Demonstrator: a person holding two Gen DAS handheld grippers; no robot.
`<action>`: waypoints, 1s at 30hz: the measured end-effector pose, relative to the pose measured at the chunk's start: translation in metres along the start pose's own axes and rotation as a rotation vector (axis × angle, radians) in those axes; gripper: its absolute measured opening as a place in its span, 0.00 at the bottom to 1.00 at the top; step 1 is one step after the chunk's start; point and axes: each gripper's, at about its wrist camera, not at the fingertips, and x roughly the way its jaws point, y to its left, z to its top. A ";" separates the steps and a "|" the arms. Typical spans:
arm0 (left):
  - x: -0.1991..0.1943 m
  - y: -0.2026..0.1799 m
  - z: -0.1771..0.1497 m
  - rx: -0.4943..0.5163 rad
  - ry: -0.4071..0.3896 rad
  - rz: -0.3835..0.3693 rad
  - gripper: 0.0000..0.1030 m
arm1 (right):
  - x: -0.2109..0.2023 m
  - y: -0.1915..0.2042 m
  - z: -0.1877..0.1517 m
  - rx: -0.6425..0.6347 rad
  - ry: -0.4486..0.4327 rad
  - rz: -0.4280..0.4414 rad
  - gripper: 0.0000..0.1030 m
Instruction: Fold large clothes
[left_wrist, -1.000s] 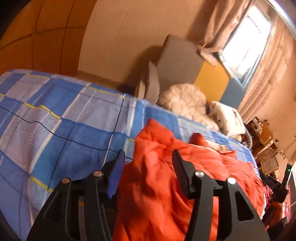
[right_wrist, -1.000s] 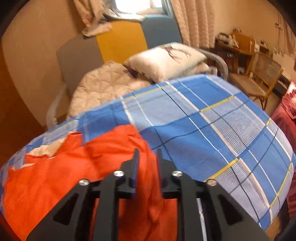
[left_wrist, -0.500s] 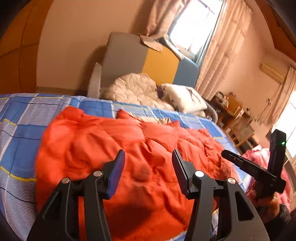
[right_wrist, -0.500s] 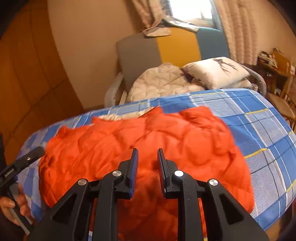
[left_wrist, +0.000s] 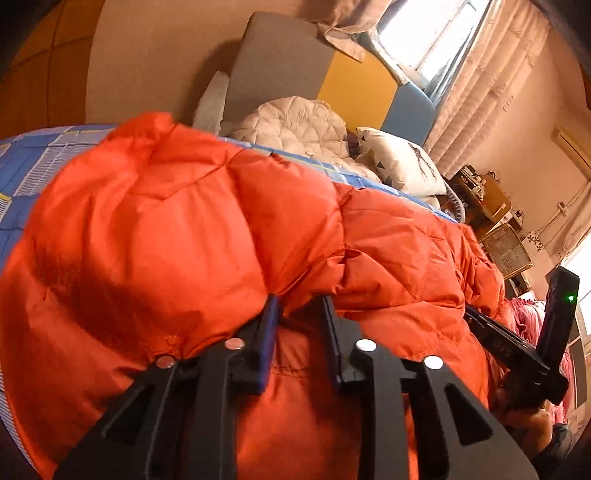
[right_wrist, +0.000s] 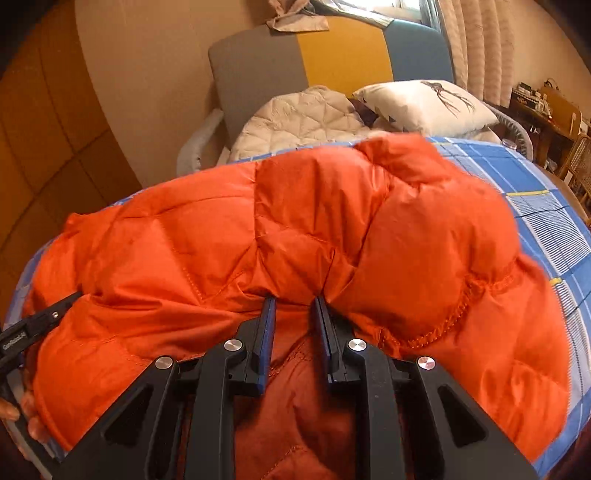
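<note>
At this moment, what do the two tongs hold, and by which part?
Both grip the orange quilted puffer jacket. The left tongs and the right tongs each pinch a bunched fold near its stitched near edge, one on each side.

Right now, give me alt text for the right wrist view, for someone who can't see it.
The right gripper pinches the near edge of a puffy orange quilted jacket spread on a blue plaid bedsheet. Behind are a white pillow and a grey, yellow and blue headboard.
</note>
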 end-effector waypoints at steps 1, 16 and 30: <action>0.003 0.004 -0.001 -0.008 0.002 -0.003 0.15 | 0.003 0.001 -0.001 -0.006 -0.001 -0.005 0.20; -0.034 -0.054 -0.014 0.120 -0.076 0.009 0.49 | -0.058 -0.018 -0.008 0.016 -0.055 0.014 0.46; 0.018 -0.068 -0.023 0.131 0.037 -0.002 0.50 | -0.034 -0.053 -0.035 0.071 -0.003 -0.020 0.47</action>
